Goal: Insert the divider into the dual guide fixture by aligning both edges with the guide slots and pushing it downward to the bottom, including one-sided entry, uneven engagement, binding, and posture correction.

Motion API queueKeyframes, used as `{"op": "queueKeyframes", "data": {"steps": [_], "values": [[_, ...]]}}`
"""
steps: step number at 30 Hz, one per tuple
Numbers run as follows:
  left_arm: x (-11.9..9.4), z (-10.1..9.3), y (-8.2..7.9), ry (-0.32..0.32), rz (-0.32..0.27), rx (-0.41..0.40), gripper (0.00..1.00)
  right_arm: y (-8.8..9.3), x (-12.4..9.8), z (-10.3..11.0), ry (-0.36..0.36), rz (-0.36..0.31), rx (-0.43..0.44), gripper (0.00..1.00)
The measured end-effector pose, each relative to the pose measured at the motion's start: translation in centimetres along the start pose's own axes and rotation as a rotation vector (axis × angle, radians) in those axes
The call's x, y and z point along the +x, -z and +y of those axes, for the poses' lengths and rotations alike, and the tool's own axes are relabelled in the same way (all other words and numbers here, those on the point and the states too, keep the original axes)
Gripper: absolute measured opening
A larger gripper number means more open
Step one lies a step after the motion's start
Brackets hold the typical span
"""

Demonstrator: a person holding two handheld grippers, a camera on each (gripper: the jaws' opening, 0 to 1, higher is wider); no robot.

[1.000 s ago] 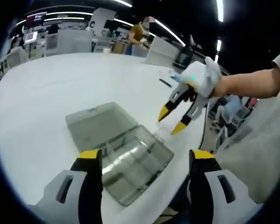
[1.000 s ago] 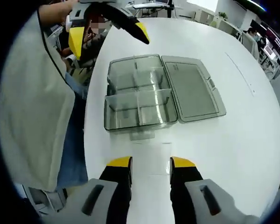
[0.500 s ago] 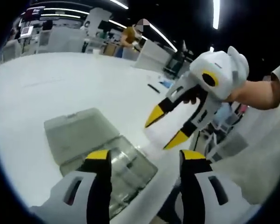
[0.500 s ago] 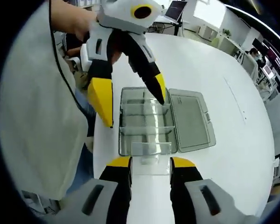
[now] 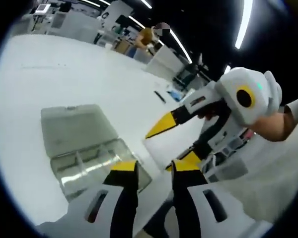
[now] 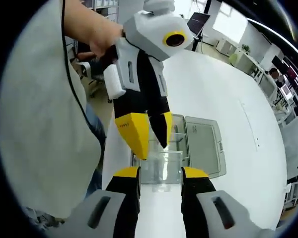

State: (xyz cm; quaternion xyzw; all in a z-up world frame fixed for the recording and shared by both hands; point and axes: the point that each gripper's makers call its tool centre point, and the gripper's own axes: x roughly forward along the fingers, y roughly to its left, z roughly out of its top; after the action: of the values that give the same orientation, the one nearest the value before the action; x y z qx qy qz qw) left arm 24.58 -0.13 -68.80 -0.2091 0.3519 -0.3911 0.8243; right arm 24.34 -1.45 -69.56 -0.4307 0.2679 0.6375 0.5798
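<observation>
My right gripper (image 6: 160,172) is shut on the clear divider (image 6: 161,166), which spans the gap between its yellow-tipped jaws and hangs above the table. Beyond it lies the smoky clear compartment box (image 6: 178,130) with its lid (image 6: 203,144) flat open to the right. My left gripper (image 6: 151,144) comes down from the top, its tips just over the divider's upper edge. In the left gripper view my left gripper (image 5: 155,167) has its jaws drawn close with a gap still between them. The right gripper (image 5: 169,146) reaches in from the right over the box (image 5: 97,166).
The box sits near the edge of a large white table (image 5: 49,74). The person's pale sleeve (image 6: 44,124) and body are close on the left. Small dark items (image 5: 160,96) lie farther off on the table; desks and a person stand at the back.
The left gripper's jaws have narrowed and it has come right above the divider. The right gripper has risen with the divider, so the box looks smaller.
</observation>
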Motion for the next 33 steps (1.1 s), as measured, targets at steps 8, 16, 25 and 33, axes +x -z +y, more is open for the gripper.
{"op": "queueKeyframes", "data": {"steps": [8, 16, 25, 33], "values": [[-0.2, 0.3, 0.5, 0.002, 0.002, -0.059, 0.11, -0.9, 0.0, -0.1, 0.01, -0.016, -0.026, 0.27], [-0.3, 0.4, 0.5, 0.009, 0.005, -0.156, 0.07, -1.3, 0.2, -0.1, 0.023, -0.017, -0.053, 0.27], [-0.3, 0.2, 0.5, 0.022, 0.009, -0.253, 0.01, -1.7, 0.2, 0.1, 0.04, -0.006, -0.094, 0.27], [-0.4, -0.2, 0.7, 0.023, 0.014, -0.271, 0.0, -1.8, 0.2, 0.4, 0.044, -0.004, -0.101, 0.27]]}}
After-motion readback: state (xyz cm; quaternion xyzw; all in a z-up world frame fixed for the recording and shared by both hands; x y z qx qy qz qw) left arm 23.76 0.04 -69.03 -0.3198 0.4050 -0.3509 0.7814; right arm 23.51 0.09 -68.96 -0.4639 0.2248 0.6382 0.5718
